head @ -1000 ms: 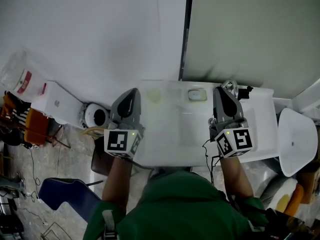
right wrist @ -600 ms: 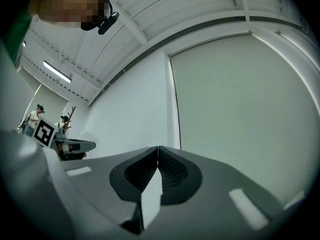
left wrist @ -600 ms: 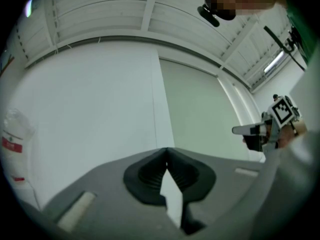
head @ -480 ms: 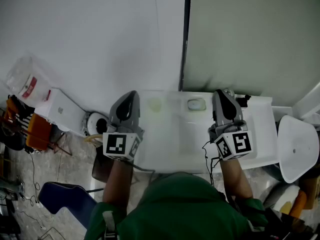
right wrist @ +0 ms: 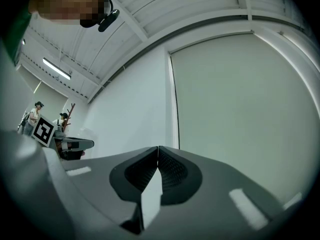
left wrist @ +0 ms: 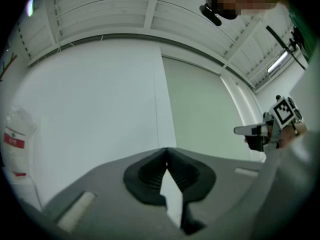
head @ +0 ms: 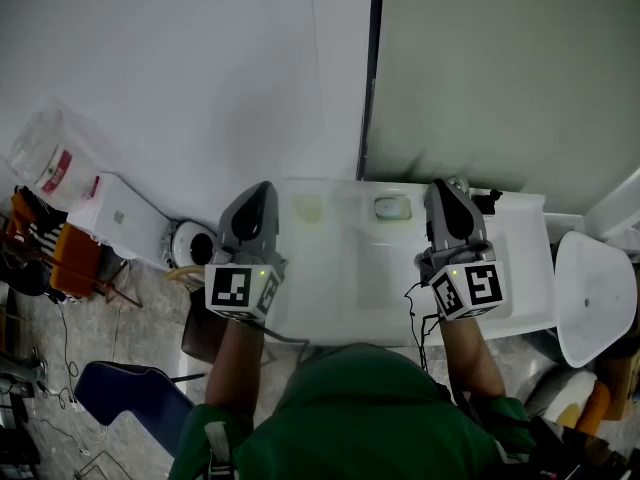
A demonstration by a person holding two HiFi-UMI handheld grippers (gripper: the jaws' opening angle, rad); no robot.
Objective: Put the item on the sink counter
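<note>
"Why do both tools hover over the sink counter with nothing in them?"

"The left gripper and right gripper each have their jaws pressed together, empty, aimed at the wall. It looks like a resting pose."

"And the item?"

"Neither holds it. A small dish sits on the counter by the wall, but whether that is the item cannot be told."
</note>
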